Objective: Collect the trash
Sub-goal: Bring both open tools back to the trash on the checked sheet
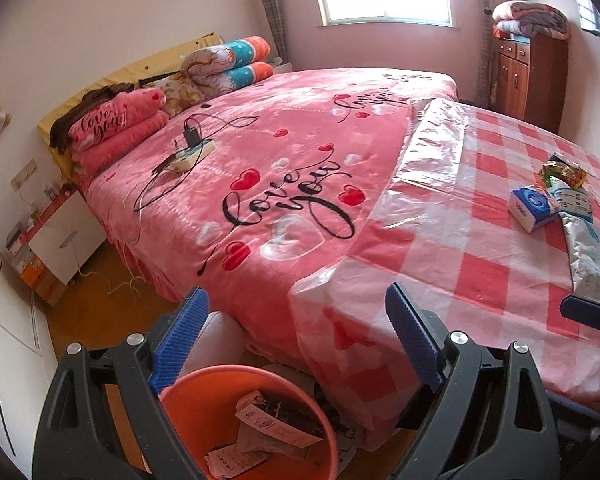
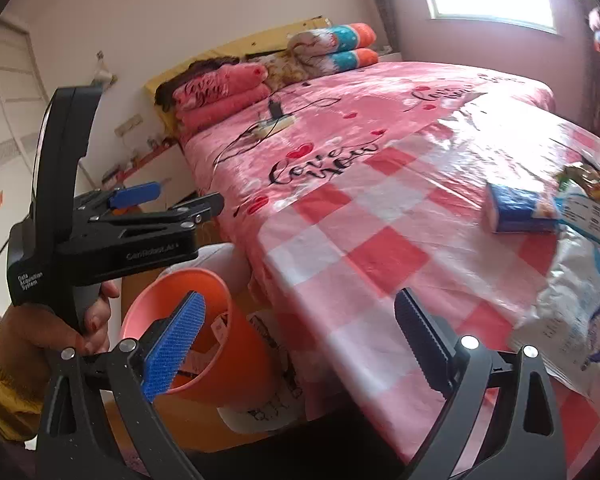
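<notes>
Far to your left, a white bedside cabinet (image 1: 66, 240) stands against the wall with boxes beside it. Your left gripper (image 1: 296, 332) hangs with its jaws spread wide and nothing between them, above the orange bin (image 1: 196, 408) on the floor at the foot of the bed; crumpled papers (image 1: 268, 428) already lie inside the bin. In the right wrist view, your left hand (image 2: 94, 320) grips that tool's handle just beside the bin's rim. On the pink "love you" bedspread (image 1: 260, 168) a power strip (image 1: 190, 156) with a charger and loose black cables sits near the folded blankets (image 1: 112, 128), well apart from the trash. Further right, a clear plastic sheet over a red-checked cloth (image 1: 460, 216) carries what remains: a blue tissue pack (image 1: 534, 208), a green-and-yellow snack wrapper (image 1: 562, 170) just behind it, and a long silver-white bag (image 1: 584, 248) touching the pack. Your right gripper (image 2: 300, 340) is likewise released, empty, with the silver-white bag just beside its right finger. A wooden cabinet (image 1: 528, 76) stands at the far right.
</notes>
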{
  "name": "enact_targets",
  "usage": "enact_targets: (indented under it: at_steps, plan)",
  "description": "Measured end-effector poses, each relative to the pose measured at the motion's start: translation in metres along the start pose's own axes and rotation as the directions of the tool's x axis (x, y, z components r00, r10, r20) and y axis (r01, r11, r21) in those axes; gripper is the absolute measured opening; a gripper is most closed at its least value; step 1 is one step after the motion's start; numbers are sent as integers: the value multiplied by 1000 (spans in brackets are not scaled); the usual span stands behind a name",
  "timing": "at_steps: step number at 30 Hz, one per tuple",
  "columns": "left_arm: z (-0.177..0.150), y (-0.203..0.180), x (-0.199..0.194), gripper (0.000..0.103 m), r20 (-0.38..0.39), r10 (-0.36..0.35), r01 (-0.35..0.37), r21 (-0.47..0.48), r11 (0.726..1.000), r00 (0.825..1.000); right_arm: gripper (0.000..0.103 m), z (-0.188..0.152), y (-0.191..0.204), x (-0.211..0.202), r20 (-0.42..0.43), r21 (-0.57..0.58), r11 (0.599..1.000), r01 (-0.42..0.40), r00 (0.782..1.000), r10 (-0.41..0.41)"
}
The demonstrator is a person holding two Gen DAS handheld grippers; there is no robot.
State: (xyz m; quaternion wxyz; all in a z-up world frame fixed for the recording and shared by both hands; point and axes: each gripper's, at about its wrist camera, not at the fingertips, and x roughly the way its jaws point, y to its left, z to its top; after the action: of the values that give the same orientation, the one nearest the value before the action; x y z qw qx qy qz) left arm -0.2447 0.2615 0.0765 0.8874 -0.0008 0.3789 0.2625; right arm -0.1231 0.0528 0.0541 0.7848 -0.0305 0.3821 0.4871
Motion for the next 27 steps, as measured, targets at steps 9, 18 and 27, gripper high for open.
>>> enact_targets:
  at_steps: [9,18,27]
  plan:
    - [11,-40,-8,91,27,4,-6,90,996,1000,95,-6,-37,-27,65,85,996,10,998,-16]
    - [20,-81,-12,91,41,-10,4,160,987,999,95,-14,-72,-49,113,157,987,27,993,-45]
    - [24,-109,-11,91,37,-27,19,205,979,999,95,-19,-101,-72,158,231,972,38,985,-76]
